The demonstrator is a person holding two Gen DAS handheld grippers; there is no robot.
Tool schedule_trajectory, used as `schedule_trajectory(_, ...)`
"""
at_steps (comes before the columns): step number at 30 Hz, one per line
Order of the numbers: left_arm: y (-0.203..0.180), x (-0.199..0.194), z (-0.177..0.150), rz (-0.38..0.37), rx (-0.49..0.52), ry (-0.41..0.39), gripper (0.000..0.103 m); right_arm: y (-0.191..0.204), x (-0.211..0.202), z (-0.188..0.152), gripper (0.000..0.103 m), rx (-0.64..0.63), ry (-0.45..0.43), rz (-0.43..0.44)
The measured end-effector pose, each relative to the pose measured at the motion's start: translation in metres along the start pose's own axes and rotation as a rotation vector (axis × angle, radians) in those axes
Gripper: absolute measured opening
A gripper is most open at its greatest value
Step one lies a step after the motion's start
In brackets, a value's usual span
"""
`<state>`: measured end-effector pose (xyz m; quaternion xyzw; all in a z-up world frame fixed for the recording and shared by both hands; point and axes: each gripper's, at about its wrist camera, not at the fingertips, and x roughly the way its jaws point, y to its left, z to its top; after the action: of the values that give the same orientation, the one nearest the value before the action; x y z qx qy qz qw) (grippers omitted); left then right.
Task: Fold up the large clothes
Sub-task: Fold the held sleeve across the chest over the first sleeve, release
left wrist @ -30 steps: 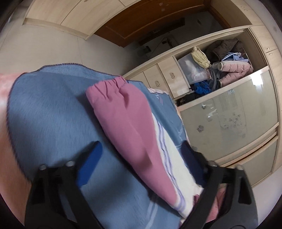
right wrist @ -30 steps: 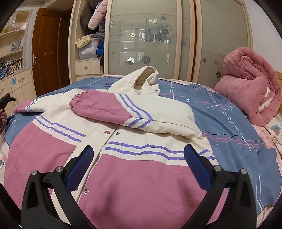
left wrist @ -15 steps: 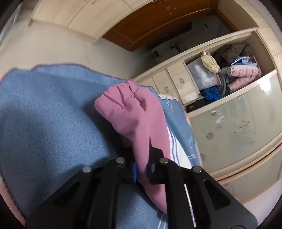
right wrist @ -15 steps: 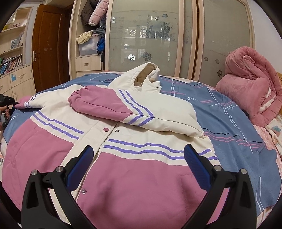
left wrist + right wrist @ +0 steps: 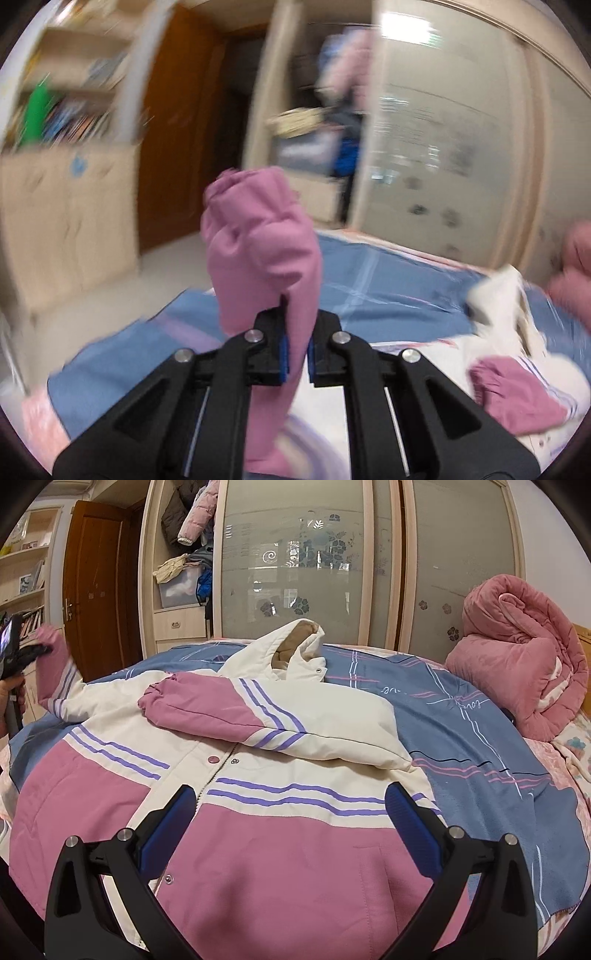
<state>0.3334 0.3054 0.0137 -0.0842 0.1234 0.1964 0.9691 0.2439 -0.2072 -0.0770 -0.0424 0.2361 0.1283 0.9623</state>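
A large pink, cream and purple-striped hooded jacket (image 5: 258, 849) lies face up on the bed. One sleeve (image 5: 221, 709) is folded across its chest. My left gripper (image 5: 295, 347) is shut on the pink cuff of the other sleeve (image 5: 258, 251) and holds it lifted above the bed; this shows at the far left in the right wrist view (image 5: 48, 646). My right gripper (image 5: 291, 827) is open and empty, hovering over the jacket's lower front. The left wrist view is motion-blurred.
A blue plaid blanket (image 5: 461, 738) covers the bed. A rolled pink quilt (image 5: 517, 653) sits at the right. A wardrobe with frosted sliding doors (image 5: 314, 561) stands behind, with an open clothes shelf (image 5: 184, 572), a wooden door (image 5: 96, 590) and bookshelves (image 5: 26, 583) to the left.
My left gripper has shut on the pink sleeve cuff and lifted it off the bed, swinging towards the jacket. My right gripper has stayed open in place.
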Motion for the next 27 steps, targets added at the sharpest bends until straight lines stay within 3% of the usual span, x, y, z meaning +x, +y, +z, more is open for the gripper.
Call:
schedule_trajectory(6, -0.121, 0.003, -0.013, -0.201, 0.122, 0.061, 0.006, 0.000, -0.001, 0.003, 0.102, 0.014, -0.004, 0.009)
schedule_trajectory(10, -0.193, 0.016, -0.051, -0.309, 0.214, 0.199, 0.006, 0.000, 0.000, 0.003, 0.102, 0.019, 0.000, 0.016)
schedule_trajectory(13, -0.231, 0.028, -0.085, -0.334, 0.291, 0.287, 0.007, -0.001, -0.001, 0.004, 0.102, 0.022, 0.003, 0.019)
schedule_trajectory(17, -0.240, 0.044, -0.117, -0.316, 0.307, 0.356, 0.010, -0.004, -0.002, 0.003, 0.102, 0.016, 0.006, 0.017)
schedule_trajectory(18, -0.240, 0.048, -0.121, -0.323, 0.297, 0.380, 0.014, -0.006, -0.003, 0.002, 0.102, 0.018, 0.007, 0.015)
schedule_trajectory(20, -0.239, 0.051, -0.124, -0.380, 0.291, 0.404, 0.039, -0.009, -0.002, 0.001, 0.102, 0.025, 0.013, 0.009)
schedule_trajectory(21, -0.242, 0.047, -0.124, -0.436, 0.286, 0.407, 0.085, -0.010, -0.001, 0.001, 0.102, 0.029, 0.015, 0.007)
schedule_trajectory(22, -0.244, 0.040, -0.125, -0.476, 0.283, 0.390, 0.101, -0.011, -0.001, 0.001, 0.102, 0.035, 0.019, 0.006)
schedule_trajectory(24, -0.255, 0.029, -0.125, -0.474, 0.315, 0.356, 0.101, -0.013, -0.001, 0.001, 0.102, 0.045, 0.021, 0.007)
schedule_trajectory(27, -0.264, 0.013, -0.129, -0.412, 0.381, 0.343, 0.101, -0.013, -0.002, 0.002, 0.102, 0.061, 0.014, 0.011)
